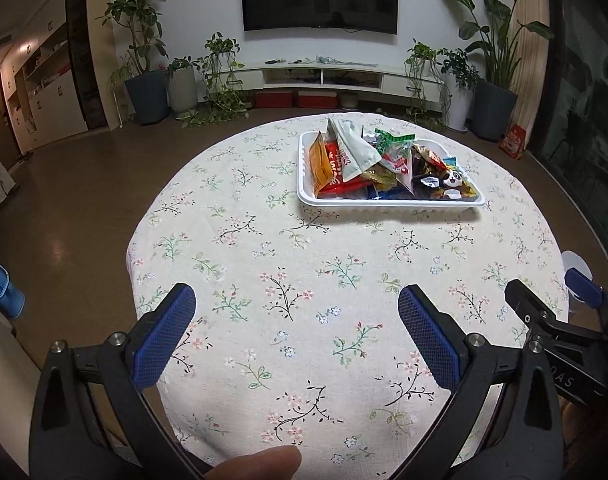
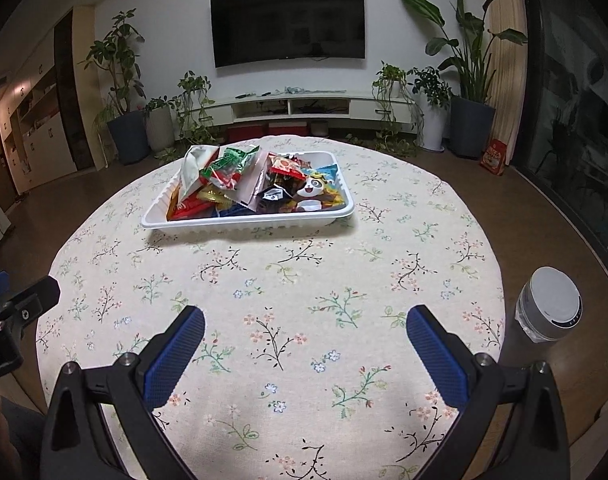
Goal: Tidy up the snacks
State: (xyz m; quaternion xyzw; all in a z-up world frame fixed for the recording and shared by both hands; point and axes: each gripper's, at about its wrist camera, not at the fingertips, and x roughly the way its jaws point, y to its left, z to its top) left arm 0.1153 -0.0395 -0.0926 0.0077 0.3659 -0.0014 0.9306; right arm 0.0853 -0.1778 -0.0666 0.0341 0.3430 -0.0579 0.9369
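Observation:
A white tray [image 1: 388, 203] piled with several snack packets stands on the far half of the round table; the same white tray [image 2: 247, 222] shows in the right wrist view. On top lie a pale packet [image 1: 354, 148], an orange packet [image 1: 319, 162], a green packet [image 2: 233, 160] and a panda packet [image 2: 314, 188]. My left gripper [image 1: 295, 300] hovers open over the near table, nothing between its blue pads. My right gripper [image 2: 306, 322] is likewise open and empty, well short of the tray. The right gripper's fingers [image 1: 552, 304] show at the left view's right edge.
A floral cloth [image 2: 287, 288] covers the table. A white cylindrical device [image 2: 550, 304] stands off the table's right edge. A fingertip [image 1: 255, 464] shows at the bottom. Behind are potted plants [image 1: 143, 52], a TV console [image 1: 324, 74], a wall TV and a red bag [image 2: 494, 156].

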